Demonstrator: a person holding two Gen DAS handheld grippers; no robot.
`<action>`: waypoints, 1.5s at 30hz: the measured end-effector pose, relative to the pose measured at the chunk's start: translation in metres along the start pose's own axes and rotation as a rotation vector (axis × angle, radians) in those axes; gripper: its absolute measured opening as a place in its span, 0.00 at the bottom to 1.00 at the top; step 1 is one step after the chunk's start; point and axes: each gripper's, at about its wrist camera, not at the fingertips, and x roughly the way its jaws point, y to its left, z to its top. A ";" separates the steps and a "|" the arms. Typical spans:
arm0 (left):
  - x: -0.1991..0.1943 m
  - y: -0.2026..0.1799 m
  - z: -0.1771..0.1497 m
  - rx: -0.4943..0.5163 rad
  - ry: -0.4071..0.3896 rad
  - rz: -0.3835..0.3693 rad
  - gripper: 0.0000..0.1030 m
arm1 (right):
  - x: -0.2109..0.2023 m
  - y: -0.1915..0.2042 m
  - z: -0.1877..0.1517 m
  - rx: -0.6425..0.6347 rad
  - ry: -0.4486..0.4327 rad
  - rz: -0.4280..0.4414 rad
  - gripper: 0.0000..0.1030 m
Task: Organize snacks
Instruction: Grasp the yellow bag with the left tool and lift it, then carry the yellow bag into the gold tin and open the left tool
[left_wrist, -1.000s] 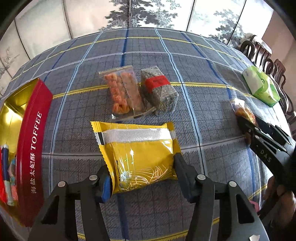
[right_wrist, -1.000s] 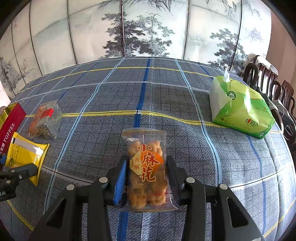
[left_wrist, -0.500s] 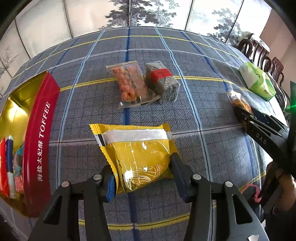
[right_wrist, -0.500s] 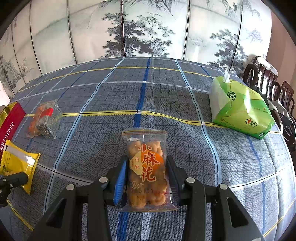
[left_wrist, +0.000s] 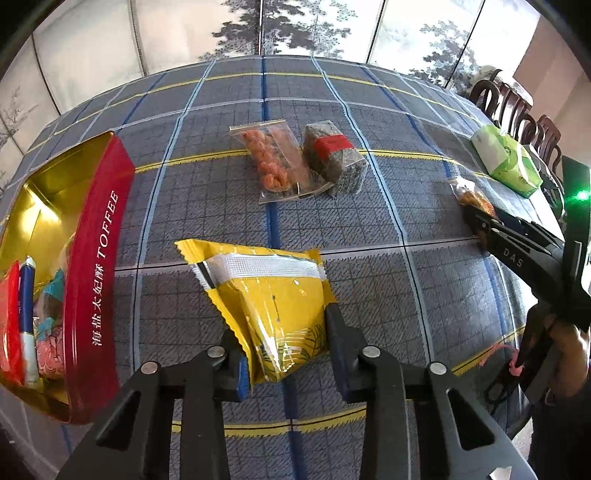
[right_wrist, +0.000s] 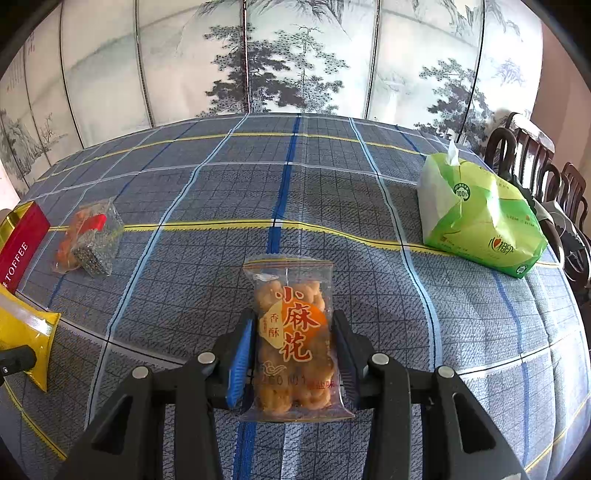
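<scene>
My left gripper (left_wrist: 284, 354) is shut on a yellow snack packet (left_wrist: 269, 302) and holds it above the tablecloth, to the right of the open red and gold TOFFEE tin (left_wrist: 99, 266). The tin holds several wrapped snacks. My right gripper (right_wrist: 291, 350) is shut on a clear bag of fried dough twists (right_wrist: 295, 339). That gripper also shows at the right of the left wrist view (left_wrist: 476, 218). A clear bag of orange snacks (left_wrist: 273, 162) and a dark seed packet with a red label (left_wrist: 334, 158) lie side by side further back.
A green tissue pack (right_wrist: 476, 221) lies at the right of the table, near dark wooden chairs (right_wrist: 535, 173). A painted folding screen (right_wrist: 295, 55) stands behind the table. The plaid tablecloth (right_wrist: 332, 192) covers the whole table.
My left gripper has lifted the yellow packet and drawn back toward the tin, which now shows more of its inside. The right gripper stays still with its bag.
</scene>
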 end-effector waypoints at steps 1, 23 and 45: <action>-0.001 0.001 0.000 0.000 -0.003 -0.003 0.27 | 0.000 0.000 0.000 0.000 0.000 0.000 0.41; -0.015 -0.003 0.000 0.050 -0.034 -0.038 0.18 | 0.000 0.000 0.000 0.001 0.000 -0.001 0.41; -0.066 0.042 0.018 -0.006 -0.125 0.033 0.18 | -0.001 0.001 0.000 0.000 0.001 -0.002 0.41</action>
